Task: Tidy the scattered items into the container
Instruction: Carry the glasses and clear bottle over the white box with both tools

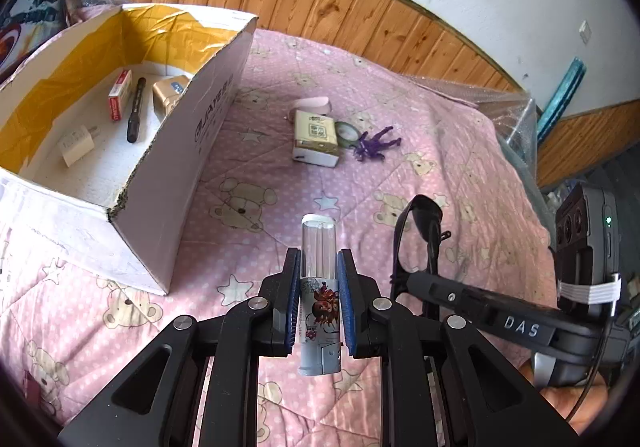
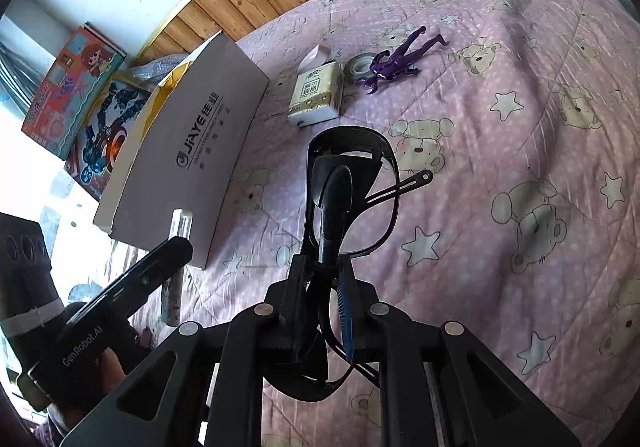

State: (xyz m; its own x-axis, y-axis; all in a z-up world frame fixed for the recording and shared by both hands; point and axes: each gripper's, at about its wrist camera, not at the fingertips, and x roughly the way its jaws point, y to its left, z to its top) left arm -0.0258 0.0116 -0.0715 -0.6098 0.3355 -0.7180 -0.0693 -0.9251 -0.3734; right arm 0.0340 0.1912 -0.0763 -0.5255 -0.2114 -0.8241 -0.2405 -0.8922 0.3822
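My left gripper is shut on a printed tube with a clear cap, held above the pink bedspread just right of the open cardboard box. My right gripper is shut on folded black glasses; they also show in the left wrist view. The box holds a white charger, a black marker, a red-white box and a tan pack. On the bed lie a tissue pack, a tape roll and a purple figure.
A pink-white item lies behind the tissue pack. A wooden panelled wall runs behind the bed. Toy boxes lean at the left behind the cardboard box. Bubble wrap lies at the bed's right edge.
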